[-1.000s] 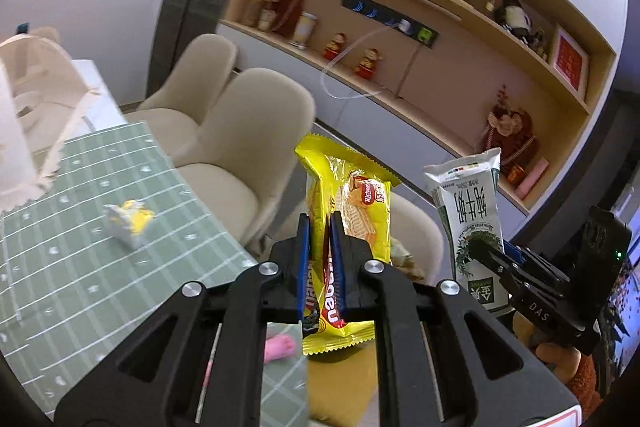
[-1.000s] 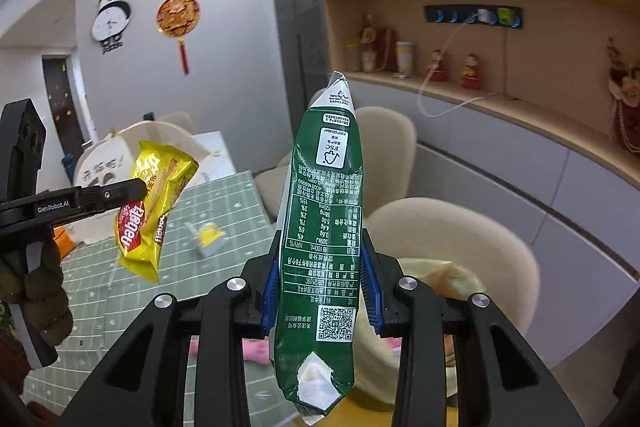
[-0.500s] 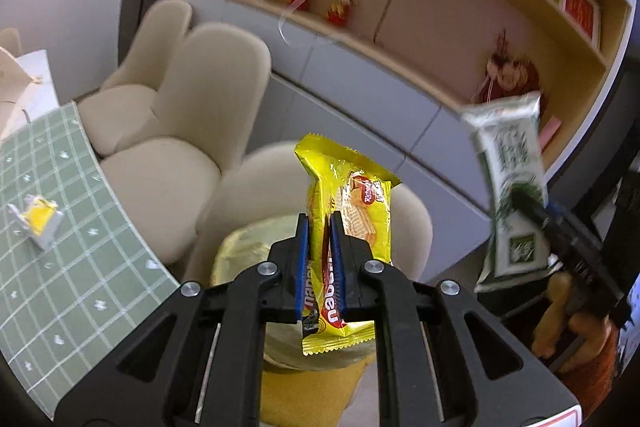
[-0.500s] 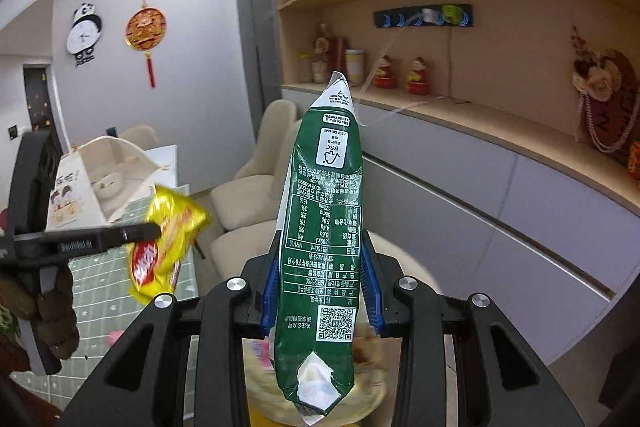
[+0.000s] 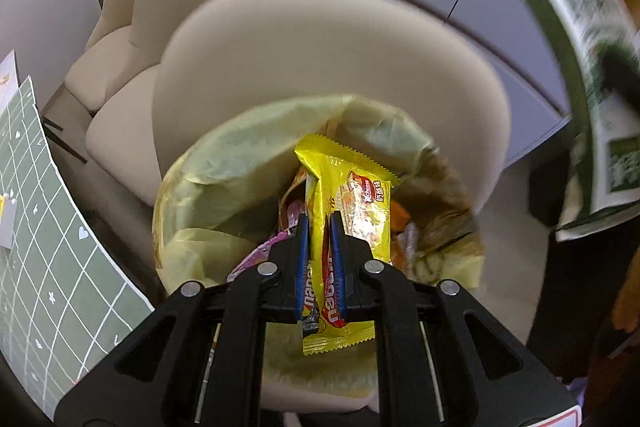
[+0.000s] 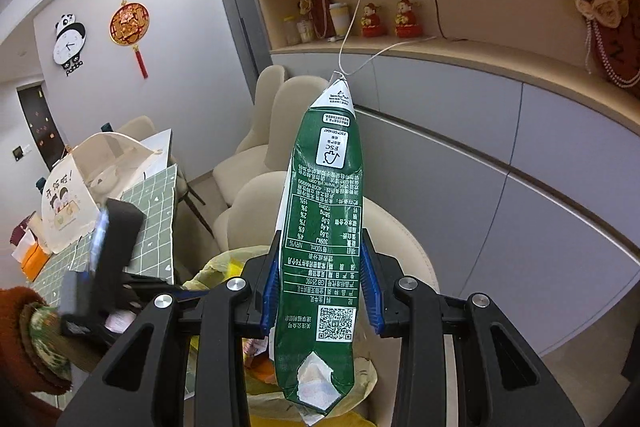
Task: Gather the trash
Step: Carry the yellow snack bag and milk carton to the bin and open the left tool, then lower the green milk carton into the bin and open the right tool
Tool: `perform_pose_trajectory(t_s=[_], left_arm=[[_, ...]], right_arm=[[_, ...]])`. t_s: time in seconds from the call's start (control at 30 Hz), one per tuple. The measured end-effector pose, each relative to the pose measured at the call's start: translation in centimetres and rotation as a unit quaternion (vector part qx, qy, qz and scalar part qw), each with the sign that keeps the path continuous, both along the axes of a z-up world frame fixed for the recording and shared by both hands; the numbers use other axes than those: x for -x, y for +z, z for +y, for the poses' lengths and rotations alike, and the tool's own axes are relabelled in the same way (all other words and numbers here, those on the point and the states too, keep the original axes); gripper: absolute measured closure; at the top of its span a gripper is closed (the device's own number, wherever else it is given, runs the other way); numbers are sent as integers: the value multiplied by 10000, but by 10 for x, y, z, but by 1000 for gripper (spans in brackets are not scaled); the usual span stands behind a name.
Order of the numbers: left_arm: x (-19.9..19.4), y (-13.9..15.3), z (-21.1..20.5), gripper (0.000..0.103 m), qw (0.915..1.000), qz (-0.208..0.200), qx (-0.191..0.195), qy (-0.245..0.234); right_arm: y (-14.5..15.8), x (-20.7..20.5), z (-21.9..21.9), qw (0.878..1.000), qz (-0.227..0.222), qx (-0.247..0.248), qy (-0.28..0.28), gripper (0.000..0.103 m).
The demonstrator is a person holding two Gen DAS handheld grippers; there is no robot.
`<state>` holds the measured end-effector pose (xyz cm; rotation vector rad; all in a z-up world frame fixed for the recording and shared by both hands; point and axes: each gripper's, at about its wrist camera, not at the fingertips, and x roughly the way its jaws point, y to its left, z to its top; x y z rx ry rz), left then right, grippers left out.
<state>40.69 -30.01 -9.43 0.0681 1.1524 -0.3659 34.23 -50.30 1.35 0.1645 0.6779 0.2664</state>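
Yellow foil identifies the item in the left tool (image 5: 319,259): a snack wrapper (image 5: 344,227) clamped flat between the blue pads, jaws nearly together. The tool points steeply down at the open trash bag (image 5: 224,187), a pale yellow liner standing in front of a cream chair (image 5: 328,59). The wrapper hangs directly above the bag mouth and has not been released.

The right tool (image 6: 319,283) holds a flattened green milk carton (image 6: 324,227) upright, jaws set at a medium width and pressing on the carton's two sides. In the right wrist view the bag rim (image 6: 224,263) lies below and behind the carton, so this item is near the bag but seems not yet centred over the opening.

Status of the task:
- Bag contents: pink, orange and other wrappers are already visible inside, so part of the collection is done.
- In hand: two items, neither deposited.
- Remaining on the table (image 5: 48,227): a small pale object shows at the extreme left edge of the green grid cloth; whether it is trash cannot be determined.

Judged next action: release the wrapper, then bring the carton over the opening.
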Motion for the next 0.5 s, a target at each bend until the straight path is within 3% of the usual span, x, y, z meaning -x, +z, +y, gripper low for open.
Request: perform_pose_trajectory(t_s=[0.33,0.43,0.5], left_arm=[[-12,-26,-12,92,9989,258,-314,218],[-8,-19,-12,85,9993,192,-133,298],[-6,-14,-5,75,9995,107,-35,290]], right_arm=[[-16,-11,-8,9998,178,-70,-28,70],[-16,-8,-5,9998,204,-45,-17,70],[-18,-6,-3,9998,218,-39,1,70]])
